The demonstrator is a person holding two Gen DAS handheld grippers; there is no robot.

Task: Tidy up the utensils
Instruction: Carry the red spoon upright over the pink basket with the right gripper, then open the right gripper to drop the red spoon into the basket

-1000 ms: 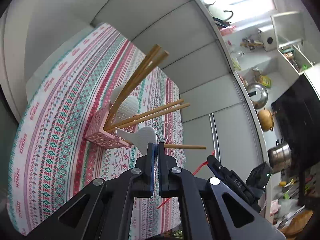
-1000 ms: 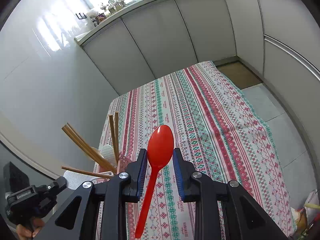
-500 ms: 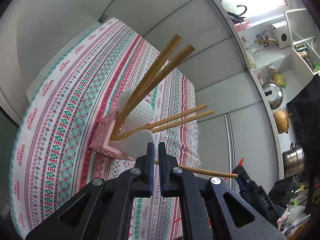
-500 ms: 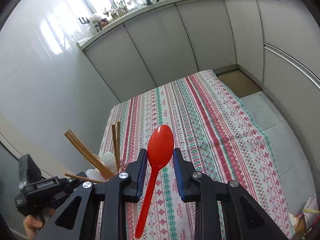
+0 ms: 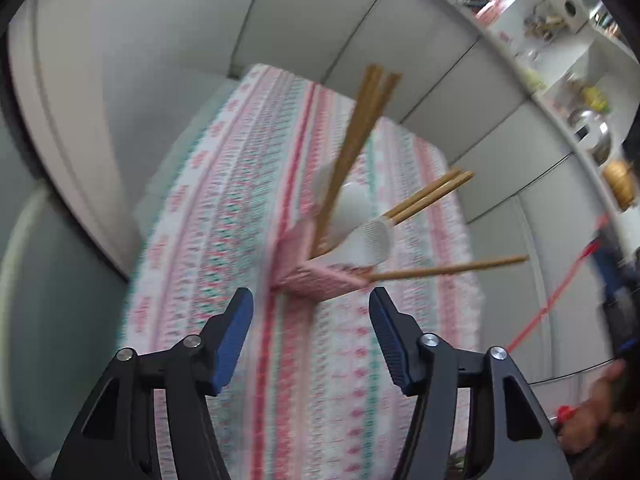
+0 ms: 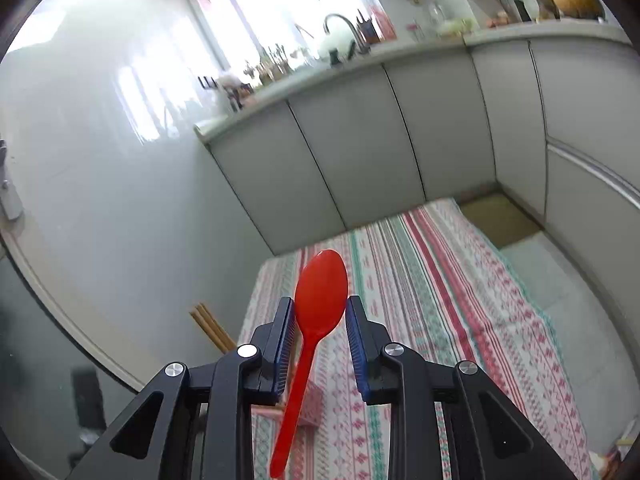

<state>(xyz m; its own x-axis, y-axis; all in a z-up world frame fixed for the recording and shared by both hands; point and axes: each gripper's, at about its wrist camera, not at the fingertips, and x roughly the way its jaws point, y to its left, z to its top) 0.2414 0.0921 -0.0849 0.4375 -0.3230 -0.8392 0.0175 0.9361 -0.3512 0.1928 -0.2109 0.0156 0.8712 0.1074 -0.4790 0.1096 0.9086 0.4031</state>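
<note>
While the left gripper (image 5: 311, 306) hung spread and empty before the pink holder (image 5: 320, 276), the right gripper (image 6: 320, 324) pinched the red spoon (image 6: 316, 312), seemingly next to drop in handle-down.

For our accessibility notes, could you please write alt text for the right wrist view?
The right gripper holds a red plastic spoon by its bowl, handle hanging down, above a striped tablecloth. Wooden chopsticks poke up at left; grey kitchen cabinets stand behind.

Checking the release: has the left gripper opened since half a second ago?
Yes. The left gripper now stands wide open, apart from the pink basket; earlier it was shut on a chopstick.
</note>
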